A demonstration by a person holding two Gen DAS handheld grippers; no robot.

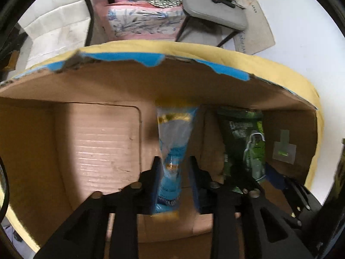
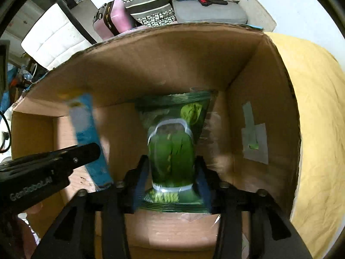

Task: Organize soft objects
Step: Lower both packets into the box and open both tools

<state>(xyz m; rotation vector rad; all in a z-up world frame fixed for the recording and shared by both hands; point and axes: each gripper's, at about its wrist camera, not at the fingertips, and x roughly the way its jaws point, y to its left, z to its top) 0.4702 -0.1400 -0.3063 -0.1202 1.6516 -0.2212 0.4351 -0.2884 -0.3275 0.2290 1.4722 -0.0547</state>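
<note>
My left gripper (image 1: pixel 175 164) is shut on a light blue soft packet (image 1: pixel 173 146) and holds it inside an open cardboard box (image 1: pixel 103 142). My right gripper (image 2: pixel 172 161) is shut on a green soft packet (image 2: pixel 172 138) and holds it inside the same box (image 2: pixel 168 64), to the right of the blue one. The green packet also shows in the left wrist view (image 1: pixel 248 142), and the blue packet (image 2: pixel 88 133) and the left gripper's black body (image 2: pixel 49 164) show in the right wrist view. Both packets hang over the box floor; contact with it is unclear.
The box stands on a yellow cloth-covered surface (image 2: pixel 312 108). Behind it are a pink suitcase (image 2: pixel 110 19), a patterned bag (image 2: pixel 148 6), a grey chair with clutter (image 1: pixel 213 6) and a floral pink cushion (image 1: pixel 142 23). A taped label (image 2: pixel 254 138) is on the box's right wall.
</note>
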